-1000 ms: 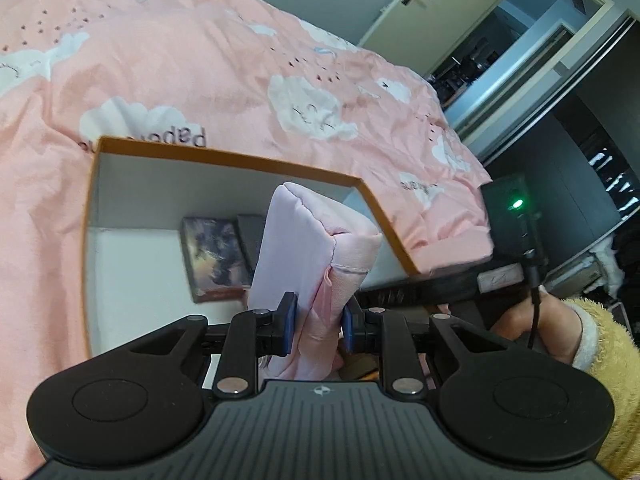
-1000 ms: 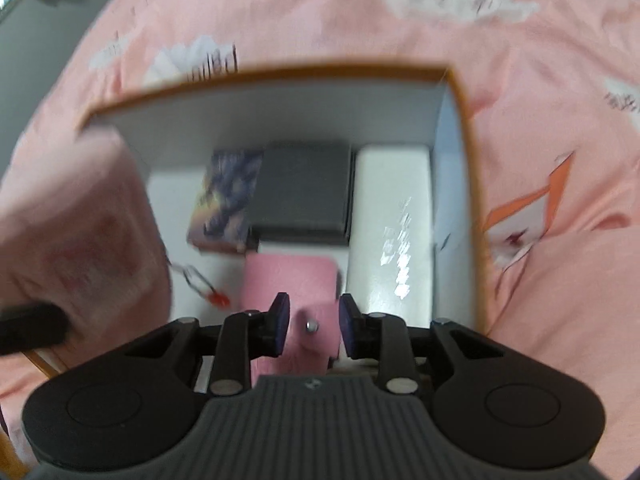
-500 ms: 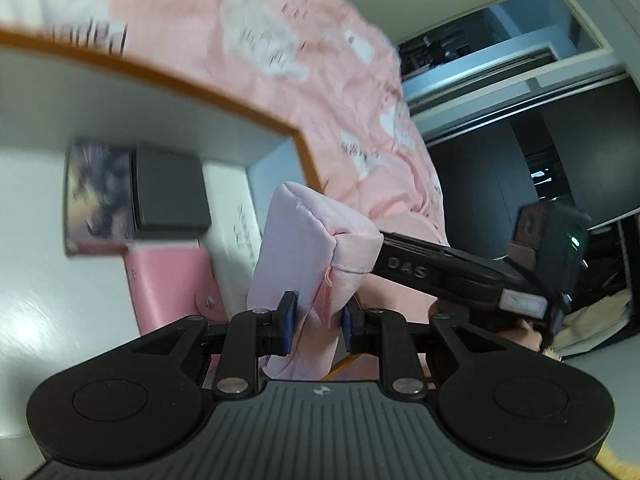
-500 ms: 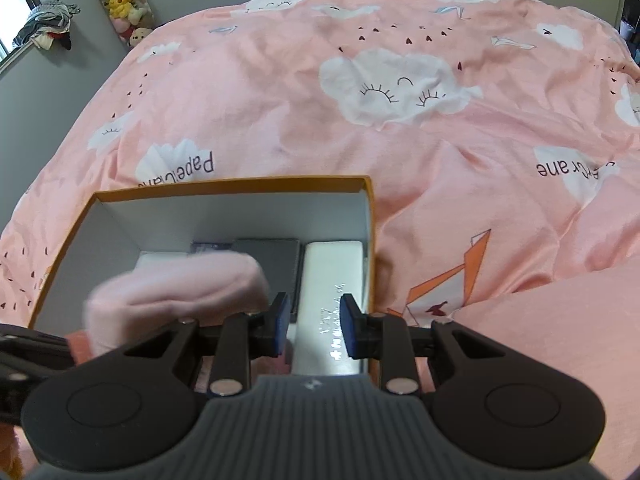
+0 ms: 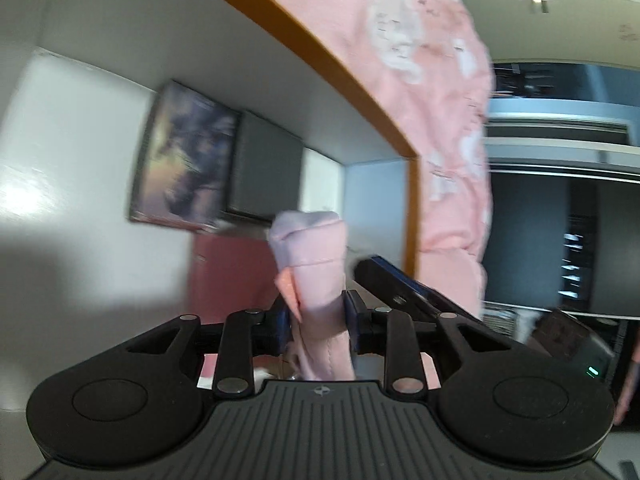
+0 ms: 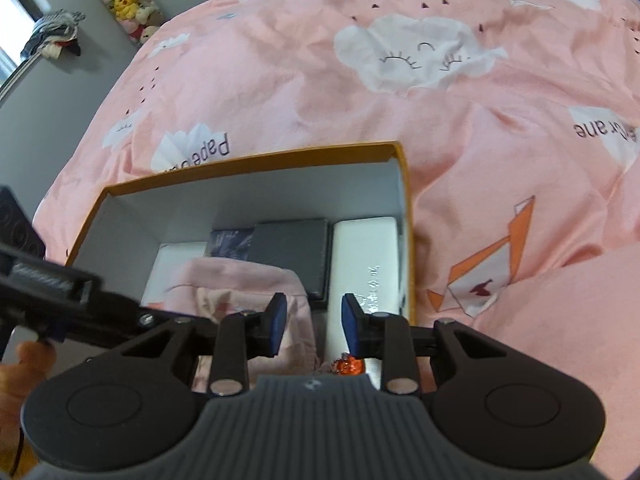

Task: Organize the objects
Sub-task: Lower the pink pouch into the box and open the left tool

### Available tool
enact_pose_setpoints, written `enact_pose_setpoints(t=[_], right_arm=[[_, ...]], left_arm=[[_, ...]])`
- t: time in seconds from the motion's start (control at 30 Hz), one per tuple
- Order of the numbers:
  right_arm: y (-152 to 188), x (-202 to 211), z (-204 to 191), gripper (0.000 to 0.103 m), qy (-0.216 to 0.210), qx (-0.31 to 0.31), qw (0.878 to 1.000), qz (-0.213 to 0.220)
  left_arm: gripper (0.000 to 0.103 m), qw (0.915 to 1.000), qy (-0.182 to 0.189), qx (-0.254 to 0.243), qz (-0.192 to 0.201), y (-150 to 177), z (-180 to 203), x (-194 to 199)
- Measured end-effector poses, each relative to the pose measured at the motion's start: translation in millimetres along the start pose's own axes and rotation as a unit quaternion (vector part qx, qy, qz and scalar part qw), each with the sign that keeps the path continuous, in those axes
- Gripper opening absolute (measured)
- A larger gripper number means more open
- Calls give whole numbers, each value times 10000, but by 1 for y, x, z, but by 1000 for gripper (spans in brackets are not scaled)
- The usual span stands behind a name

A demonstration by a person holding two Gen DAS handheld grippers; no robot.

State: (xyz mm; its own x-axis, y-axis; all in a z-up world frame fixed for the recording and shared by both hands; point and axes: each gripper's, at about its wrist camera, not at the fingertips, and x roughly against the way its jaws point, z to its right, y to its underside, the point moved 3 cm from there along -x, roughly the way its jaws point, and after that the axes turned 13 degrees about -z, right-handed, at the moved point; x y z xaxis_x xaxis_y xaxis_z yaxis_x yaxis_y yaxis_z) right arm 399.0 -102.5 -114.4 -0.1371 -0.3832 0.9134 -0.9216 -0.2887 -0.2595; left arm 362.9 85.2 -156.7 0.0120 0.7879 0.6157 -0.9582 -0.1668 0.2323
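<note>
My left gripper (image 5: 316, 322) is shut on a folded pale pink cloth pouch (image 5: 316, 264) and holds it inside the orange-rimmed white box (image 5: 320, 60). The pouch also shows in the right wrist view (image 6: 248, 284), low in the box (image 6: 256, 164). In the box lie a picture-printed card box (image 5: 180, 168), a dark grey case (image 5: 264, 172), a pink wallet (image 5: 228, 272) and a white block (image 6: 368, 264). My right gripper (image 6: 314, 324) is open and empty above the box's near right part. A small orange charm (image 6: 350, 366) lies below it.
The box sits on a pink bedspread with cloud prints (image 6: 420, 56). The right gripper's finger (image 5: 396, 280) reaches beside the pouch in the left wrist view. A dark wardrobe and a doorway (image 5: 560, 160) stand beyond the bed. Plush toys (image 6: 124, 0) sit on a far shelf.
My left gripper has moved down into the box with the pouch, closer to the items on the floor. My right gripper has stayed open and now sits just right of the pouch.
</note>
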Motion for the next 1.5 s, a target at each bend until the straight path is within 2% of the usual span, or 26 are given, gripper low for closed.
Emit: enact_pose_setpoints(t=[0.1,0.17,0.23,0.33,0.47,0.57,0.6,0.63,0.77,0.8,0.83,0.93,1.07,1.3,1.43,1.5], right_arm=[[0,-3,-5,33,-37,64,10000,-50],[-1,-4,-8,35,1,132,9999,-77],[-1,-5,-11,35,45,235,9997,-98],[-1,-6,-12,38,63,341,9993,-134],[-1,-4,-13,40,-48,363,9992,-138],[2,-7,-18,40,-180,445,9985,-270],[3,-9,-21,40,-188,485,9981,-344],[4,-13,-23,40,-166,514,9977,-397],[6,-29,-28,39,-100,579,9966,-581],[6,-33,-28,35,-121,553,9964,-634],[7,-36,-27,24,-186,529,9961,-676],[9,-35,-26,18,-221,434,9966,-670],[10,-20,-27,18,-23,554,9964,-638],[12,-33,-21,17,331,689,9934,-859],[14,-44,-26,17,548,859,9903,-946],[14,-49,-27,17,624,925,9889,-983]], left_arm=[[36,9993,-351,-147,33,-1,6,-2],[40,9964,-747,-387,120,1,14,-2],[45,9878,-1354,-729,239,6,24,-2],[48,9696,-2147,-1104,392,11,31,-4],[48,9648,-2296,-1184,483,15,28,-1],[48,9529,-2658,-1374,500,20,25,-3],[48,9510,-2697,-1437,476,20,24,-4],[42,9509,-2679,-1486,433,21,23,-5],[32,9577,-2473,-1416,413,18,18,-4],[29,9597,-2408,-1391,411,17,17,-3],[26,9617,-2338,-1369,424,17,16,-2],[23,9683,-2081,-1311,428,18,15,-2],[22,9741,-1796,-1318,373,22,20,-5],[22,9674,-2113,-1352,340,21,25,-23],[25,9573,-2506,-1418,253,19,29,-32],[26,9563,-2593,-1332,226,17,29,-32]])
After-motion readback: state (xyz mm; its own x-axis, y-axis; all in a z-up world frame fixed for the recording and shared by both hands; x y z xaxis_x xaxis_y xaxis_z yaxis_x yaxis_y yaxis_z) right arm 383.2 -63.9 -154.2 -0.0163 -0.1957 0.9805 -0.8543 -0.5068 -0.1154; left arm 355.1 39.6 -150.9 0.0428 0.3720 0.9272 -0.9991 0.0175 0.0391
